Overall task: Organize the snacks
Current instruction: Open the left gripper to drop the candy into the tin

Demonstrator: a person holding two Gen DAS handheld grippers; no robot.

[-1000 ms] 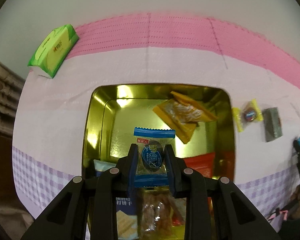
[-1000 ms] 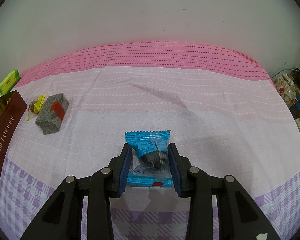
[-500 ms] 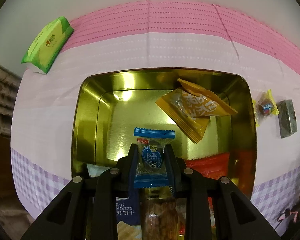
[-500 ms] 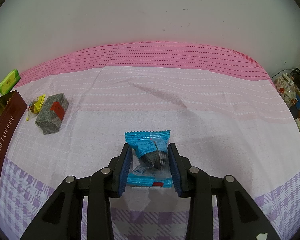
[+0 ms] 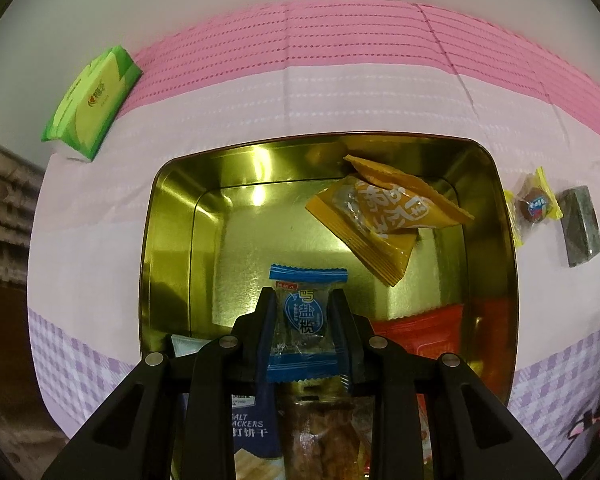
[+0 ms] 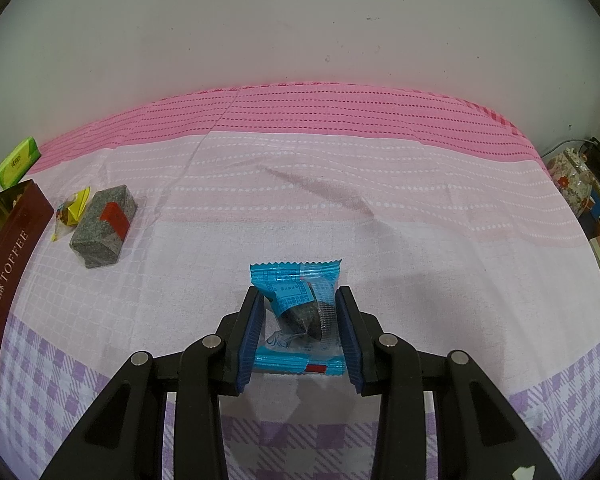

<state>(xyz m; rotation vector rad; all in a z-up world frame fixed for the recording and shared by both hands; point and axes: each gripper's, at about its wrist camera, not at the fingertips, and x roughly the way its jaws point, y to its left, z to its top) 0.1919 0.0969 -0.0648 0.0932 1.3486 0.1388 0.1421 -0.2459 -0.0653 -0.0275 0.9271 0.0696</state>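
My left gripper (image 5: 303,312) is shut on a blue candy packet (image 5: 305,320) and holds it above the open gold tin (image 5: 168,240). The tin holds an orange snack bag (image 5: 384,216), a red packet (image 5: 424,328), a blue cracker pack (image 5: 252,428) and a brown snack. My right gripper (image 6: 300,312) is shut on a light blue wrapped candy (image 6: 300,300) just above the cloth. A grey block snack (image 6: 102,232) and a yellow wrapped candy (image 6: 70,212) lie on the cloth to the left, beside the tin's brown side (image 6: 8,272).
A green tissue pack (image 5: 90,104) lies at the back left of the table, also in the right wrist view (image 6: 17,162). The grey block (image 5: 582,226) and yellow candy (image 5: 534,206) lie right of the tin. A floral teapot (image 6: 570,176) stands off the right edge.
The left gripper has moved over the tin with the blue packet, and the tin now sits lower and larger in view. The right gripper has not moved.
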